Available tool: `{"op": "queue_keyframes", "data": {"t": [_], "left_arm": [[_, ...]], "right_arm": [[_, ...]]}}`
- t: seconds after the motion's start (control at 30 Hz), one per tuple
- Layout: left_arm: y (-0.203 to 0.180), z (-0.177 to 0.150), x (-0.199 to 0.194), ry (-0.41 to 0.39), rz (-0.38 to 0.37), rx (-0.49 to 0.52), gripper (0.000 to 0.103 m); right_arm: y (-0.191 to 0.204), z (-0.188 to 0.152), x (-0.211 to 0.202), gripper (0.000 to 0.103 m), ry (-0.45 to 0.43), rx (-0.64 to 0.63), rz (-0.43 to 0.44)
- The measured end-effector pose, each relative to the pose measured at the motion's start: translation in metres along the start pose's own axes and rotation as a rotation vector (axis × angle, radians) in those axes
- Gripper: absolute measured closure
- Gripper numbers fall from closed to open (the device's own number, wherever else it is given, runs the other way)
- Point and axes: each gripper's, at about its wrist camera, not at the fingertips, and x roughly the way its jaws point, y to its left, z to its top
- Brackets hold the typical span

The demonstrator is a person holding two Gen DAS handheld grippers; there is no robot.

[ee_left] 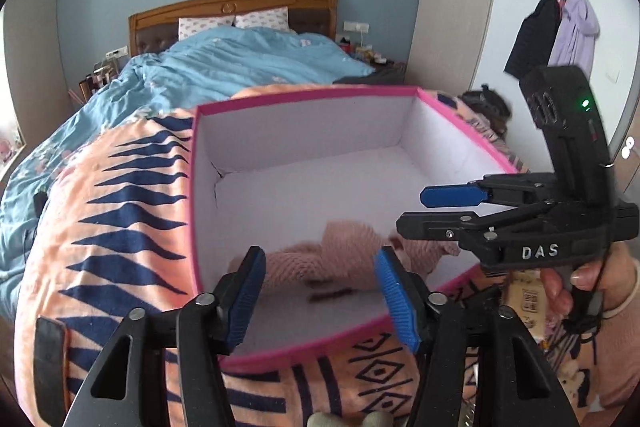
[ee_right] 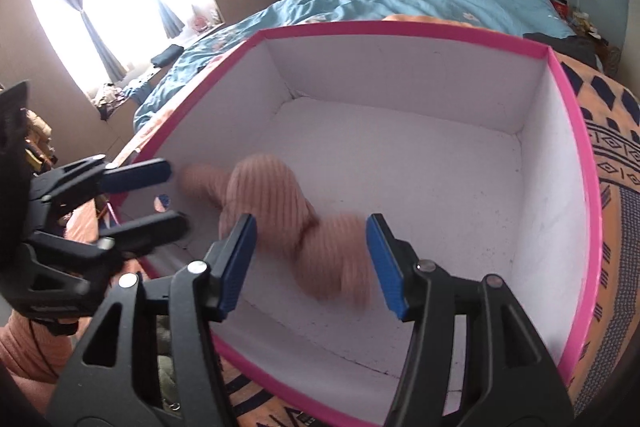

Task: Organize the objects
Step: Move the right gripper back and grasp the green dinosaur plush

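A pink-rimmed white box sits on a patterned orange blanket. A blurred pink knitted cloth lies inside. The right gripper hangs over it, jaws apart; the left gripper reaches in.

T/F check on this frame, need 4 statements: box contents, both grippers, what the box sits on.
1. The pink knit garment lies inside the pink-rimmed box. True.
2. The left gripper clamps the garment. False: its jaws stand open, nothing pressed.
3. The right gripper is shut. False: it is open above the garment.
4. The box sits on an orange patterned blanket. True.
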Motion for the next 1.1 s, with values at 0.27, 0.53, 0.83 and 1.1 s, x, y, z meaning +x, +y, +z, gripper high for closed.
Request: {"op": "queue_keyframes", "data": {"t": [0.27, 0.53, 0.83, 1.1], "left_arm": [[-0.007, -0.023, -0.062, -0.161, -0.069, 0.048, 0.006], [-0.012, -0.059, -0.085, -0.164, -0.155, 0.062, 0.001], [-0.001, -0.093, -0.058, -0.036, -0.142, -0.009, 0.001], [0.005, -0.113, -0.041, 0.045, -0.146, -0.042, 0.015]], "right_arm": [[0.024, -0.023, -0.061, 0.037, -0.134, -0.048, 0.025], [0.055, -0.075, -0.102, 0.035, -0.160, -0.084, 0.133], [0.077, -0.117, -0.063, 0.035, -0.016, -0.060, 0.169], [0.086, -0.134, -0.027, 0.035, 0.071, -0.043, 0.174]]}}
